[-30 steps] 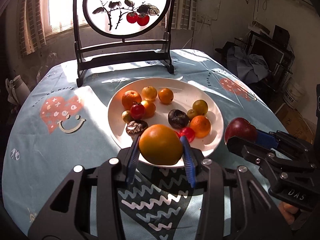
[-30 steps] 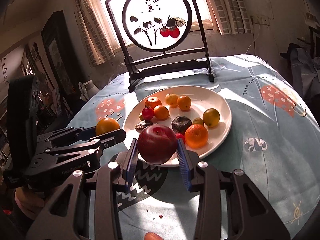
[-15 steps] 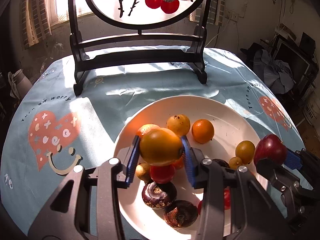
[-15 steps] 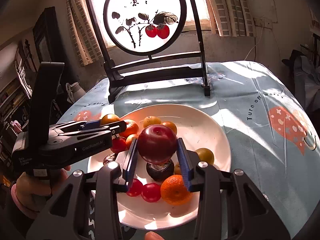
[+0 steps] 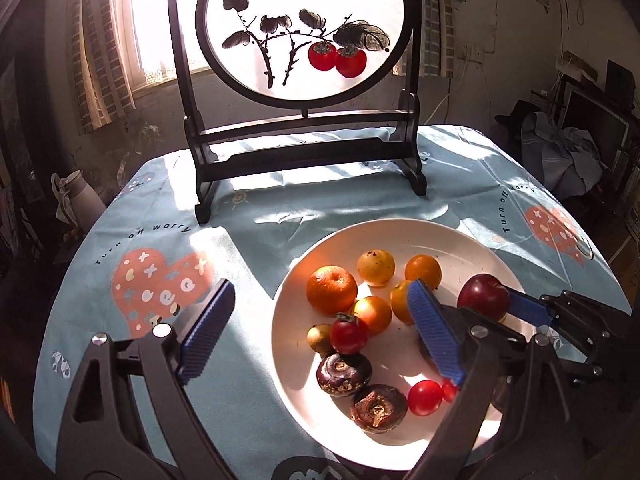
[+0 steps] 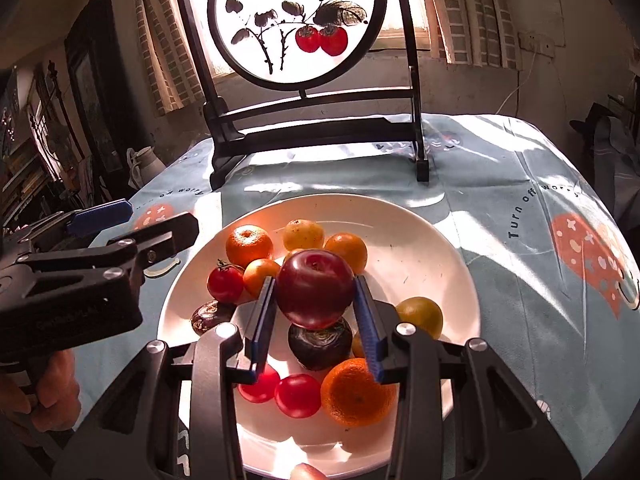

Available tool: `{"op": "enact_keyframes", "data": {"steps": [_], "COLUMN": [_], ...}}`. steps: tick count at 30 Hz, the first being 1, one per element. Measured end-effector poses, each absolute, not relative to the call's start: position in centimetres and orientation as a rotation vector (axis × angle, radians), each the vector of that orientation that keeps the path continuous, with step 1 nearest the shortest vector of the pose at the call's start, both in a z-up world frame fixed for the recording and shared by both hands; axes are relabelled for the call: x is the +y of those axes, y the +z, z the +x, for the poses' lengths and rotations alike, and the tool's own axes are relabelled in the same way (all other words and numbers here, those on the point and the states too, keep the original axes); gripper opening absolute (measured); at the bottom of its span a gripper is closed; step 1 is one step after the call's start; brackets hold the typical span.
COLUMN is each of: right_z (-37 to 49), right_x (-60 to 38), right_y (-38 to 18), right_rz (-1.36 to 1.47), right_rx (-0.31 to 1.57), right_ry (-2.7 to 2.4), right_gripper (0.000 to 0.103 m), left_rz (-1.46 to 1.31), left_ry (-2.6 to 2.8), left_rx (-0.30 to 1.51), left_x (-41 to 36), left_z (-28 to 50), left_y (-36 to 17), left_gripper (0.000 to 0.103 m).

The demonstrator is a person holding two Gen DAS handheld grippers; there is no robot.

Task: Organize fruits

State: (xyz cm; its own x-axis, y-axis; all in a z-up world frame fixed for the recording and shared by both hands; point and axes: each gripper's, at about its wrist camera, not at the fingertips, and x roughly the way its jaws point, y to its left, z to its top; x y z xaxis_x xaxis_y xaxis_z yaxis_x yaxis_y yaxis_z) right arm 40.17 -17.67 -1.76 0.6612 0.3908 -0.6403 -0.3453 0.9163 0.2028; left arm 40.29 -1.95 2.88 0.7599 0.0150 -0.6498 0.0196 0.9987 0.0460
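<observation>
A white plate on the table holds several fruits: oranges, small yellow fruits, red tomatoes and dark brown ones. My left gripper is open wide and empty above the plate's left part. The orange it held lies on the plate, partly behind its right finger. My right gripper is shut on a dark red apple and holds it above the plate's middle, over a dark fruit. The apple also shows in the left wrist view.
A black wooden stand with a round painted screen stands at the table's far side. The tablecloth is light blue with heart prints. A white jug sits off the left edge. Clutter lies at the far right.
My left gripper has opened and let go of the orange, which now lies on the plate. My right gripper has moved a little further over the plate with the apple.
</observation>
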Motion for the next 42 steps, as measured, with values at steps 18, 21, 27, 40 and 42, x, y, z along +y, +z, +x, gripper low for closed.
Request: {"op": "enact_keyframes", "data": {"steps": [18, 21, 27, 40, 42], "right_z": [31.1, 28.0, 24.2, 22.3, 22.3], "right_x": [-19.7, -20.5, -22.2, -22.6, -22.3], "right_y": [1.8, 1.3, -1.6, -4.3, -4.4], "right_rz": [0.032, -0.002, -0.053, -0.085, -0.103], "right_rx": [0.715, 0.689, 0.641, 0.732, 0.731], "right_ry": [0.455, 0.472, 0.473, 0.443, 0.436], "right_gripper": [0.102, 0.102, 0.102, 0.102, 0.102], "left_rz": [0.018, 0.027, 0.023, 0.108, 0.117], "left_ry": [-0.005, 0.002, 0.023, -0.03, -0.032], "left_rx": [0.667, 0.674, 0.718, 0.719, 0.718], "left_x": [-0.3, 0.0, 1.0, -0.6, -0.7], "left_z": [31.3, 29.0, 25.6, 21.9, 21.8], "left_y": [5.0, 3.8, 0.8, -1.7, -1.8], "left_gripper": [0.101, 0.101, 0.101, 0.101, 0.101]}}
